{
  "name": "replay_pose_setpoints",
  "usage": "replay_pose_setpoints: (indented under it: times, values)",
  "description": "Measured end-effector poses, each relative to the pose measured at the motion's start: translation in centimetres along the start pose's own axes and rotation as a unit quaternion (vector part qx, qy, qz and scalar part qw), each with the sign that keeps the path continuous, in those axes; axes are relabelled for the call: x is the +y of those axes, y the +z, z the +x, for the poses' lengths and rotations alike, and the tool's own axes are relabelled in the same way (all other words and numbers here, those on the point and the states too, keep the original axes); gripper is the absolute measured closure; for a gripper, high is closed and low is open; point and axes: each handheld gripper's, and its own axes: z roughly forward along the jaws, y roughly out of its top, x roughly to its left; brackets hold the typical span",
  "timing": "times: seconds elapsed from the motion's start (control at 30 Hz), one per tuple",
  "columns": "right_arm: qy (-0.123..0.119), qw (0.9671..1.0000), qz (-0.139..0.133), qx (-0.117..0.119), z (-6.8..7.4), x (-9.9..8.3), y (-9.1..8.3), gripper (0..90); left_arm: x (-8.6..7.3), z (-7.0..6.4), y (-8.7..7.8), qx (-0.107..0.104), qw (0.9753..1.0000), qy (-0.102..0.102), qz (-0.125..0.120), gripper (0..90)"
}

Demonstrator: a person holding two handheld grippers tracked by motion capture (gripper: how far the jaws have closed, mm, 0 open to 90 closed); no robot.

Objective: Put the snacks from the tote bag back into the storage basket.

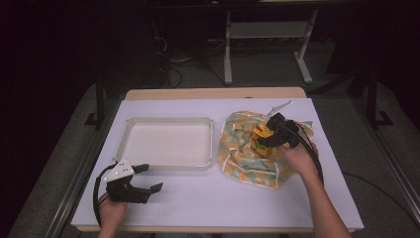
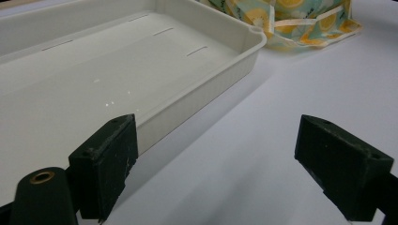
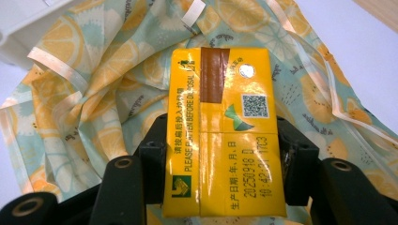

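A yellow drink carton (image 3: 221,131) with printed text and a brown tape strip sits between the jaws of my right gripper (image 3: 220,159), which is shut on it. In the high view the carton (image 1: 262,134) and right gripper (image 1: 270,139) are above a crumpled cloth bag with a lemon print (image 1: 247,148). My left gripper (image 1: 148,178) rests open near the table's front left, just in front of the white tray (image 1: 168,123). The left gripper view has its fingers (image 2: 105,164) wide apart beside the tray's rim (image 2: 206,89), with nothing between them.
The white tray is empty. The lemon-print bag (image 2: 286,18) lies just right of the tray. A white sheet (image 1: 208,193) covers the table, whose wooden far edge (image 1: 213,93) shows. Table legs and cables stand on the floor beyond.
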Motion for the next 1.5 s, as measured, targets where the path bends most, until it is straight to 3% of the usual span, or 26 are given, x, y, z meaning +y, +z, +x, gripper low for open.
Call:
replay_pose_setpoints:
  times: [0.37, 0.87, 1.13, 1.5]
  values:
    - [-0.001, 1.0, 0.002, 0.006, -0.2, 0.1, -0.1, 48.6, 0.0, 0.0, 0.0, 0.0, 1.0, 0.0, 0.0, 13.5]
    - [0.03, 0.9991, -0.005, 0.029, -1.9, -0.4, -1.1, 48.9, -0.1, 0.1, -0.1, 0.002, 1.0, -0.001, 0.0, 13.5]
    - [0.014, 0.9997, -0.004, 0.02, -2.0, 0.8, -2.8, 48.9, -0.1, 0.0, -0.1, 0.003, 1.0, -0.008, -0.002, 13.5]
    - [0.014, 0.9995, 0.0, 0.027, -2.5, 1.7, -4.0, 48.9, -0.1, 0.1, -0.2, 0.004, 1.0, -0.004, -0.005, 13.5]
